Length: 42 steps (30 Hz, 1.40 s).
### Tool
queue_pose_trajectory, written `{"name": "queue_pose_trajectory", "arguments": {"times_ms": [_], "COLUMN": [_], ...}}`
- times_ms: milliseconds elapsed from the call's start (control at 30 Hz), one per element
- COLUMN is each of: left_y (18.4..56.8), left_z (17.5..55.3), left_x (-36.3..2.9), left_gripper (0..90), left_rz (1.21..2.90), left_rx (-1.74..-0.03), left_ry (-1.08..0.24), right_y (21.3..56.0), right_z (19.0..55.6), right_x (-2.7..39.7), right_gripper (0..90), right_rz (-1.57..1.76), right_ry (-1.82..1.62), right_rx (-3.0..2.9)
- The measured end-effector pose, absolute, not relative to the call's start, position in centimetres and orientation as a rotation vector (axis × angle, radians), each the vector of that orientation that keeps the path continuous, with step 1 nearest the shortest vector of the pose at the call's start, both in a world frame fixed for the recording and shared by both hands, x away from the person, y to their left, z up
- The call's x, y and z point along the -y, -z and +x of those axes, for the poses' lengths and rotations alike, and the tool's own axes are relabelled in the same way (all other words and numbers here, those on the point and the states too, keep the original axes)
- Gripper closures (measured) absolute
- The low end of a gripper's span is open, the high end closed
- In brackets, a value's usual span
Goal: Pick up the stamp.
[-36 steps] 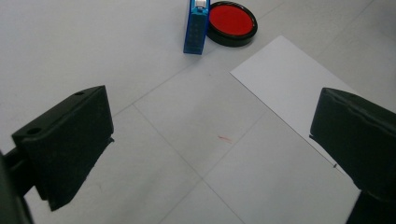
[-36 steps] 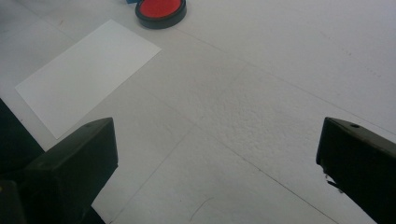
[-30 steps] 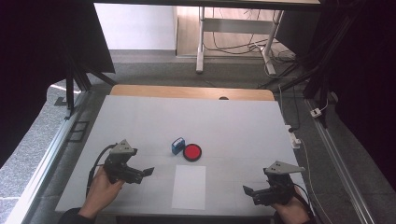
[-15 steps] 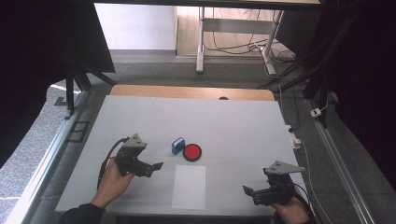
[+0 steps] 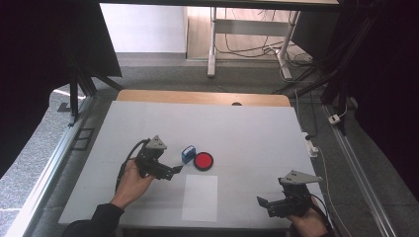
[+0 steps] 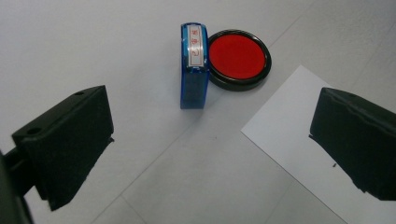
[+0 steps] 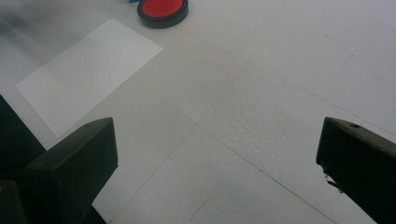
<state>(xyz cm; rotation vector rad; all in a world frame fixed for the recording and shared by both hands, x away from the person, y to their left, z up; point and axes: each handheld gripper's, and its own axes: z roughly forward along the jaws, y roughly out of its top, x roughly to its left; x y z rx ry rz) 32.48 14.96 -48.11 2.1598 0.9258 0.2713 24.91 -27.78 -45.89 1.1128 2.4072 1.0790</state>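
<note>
Left gripper (image 5: 174, 170) is nearing stamp (image 6: 194, 65), jaws spread wide to straddle it | stamp is lying touching ink pad (image 6: 238, 57), near paper (image 5: 200, 197) | right gripper (image 5: 267, 203) is idling released, well apart.

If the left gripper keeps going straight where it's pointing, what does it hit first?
Probably the blue rectangular stamp lying between the open jaws of the left gripper, with the round red ink pad touching it just behind. Depth is uncertain.

White table (image 5: 257, 128) carries stamp (image 5: 188, 153), ink pad (image 5: 203, 161), paper (image 5: 200, 197).
</note>
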Motion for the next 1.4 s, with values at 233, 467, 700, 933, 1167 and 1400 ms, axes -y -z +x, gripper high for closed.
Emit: {"name": "queue_pose_trajectory", "arguments": {"times_ms": [233,467,700,933,1167,1400], "left_y": [48.3,48.9,49.5,50.2,50.3,49.8], "left_z": [33.7,35.4,36.4,37.9,38.3,38.4], "left_x": [-14.2,-13.0,-12.1,-11.1,-10.4,-10.0], "left_gripper": [0.0,0.0,0.0,0.5,20.4,43.2], "left_rz": [2.181,2.21,2.229,2.264,2.328,2.328], "left_rx": [-0.925,-0.924,-0.919,-0.914,-0.861,-0.846], "left_ry": [-0.282,-0.273,-0.262,-0.26,-0.278,-0.294], "right_y": [45.9,45.9,45.9,45.9,45.9,45.9], "right_z": [24.9,24.9,24.9,24.9,24.9,24.9], "right_x": [27.8,27.8,27.8,27.8,27.8,27.8], "right_gripper": [0.0,0.0,0.0,0.0,0.0,0.0], "right_rz": [1.11,1.111,1.112,1.114,1.112,1.112], "right_ry": [-1.077,-1.078,-1.078,-1.08,-1.081,-1.082], "right_rx": [-2.41,-2.411,-2.414,-2.414,-2.417,-2.418]}}
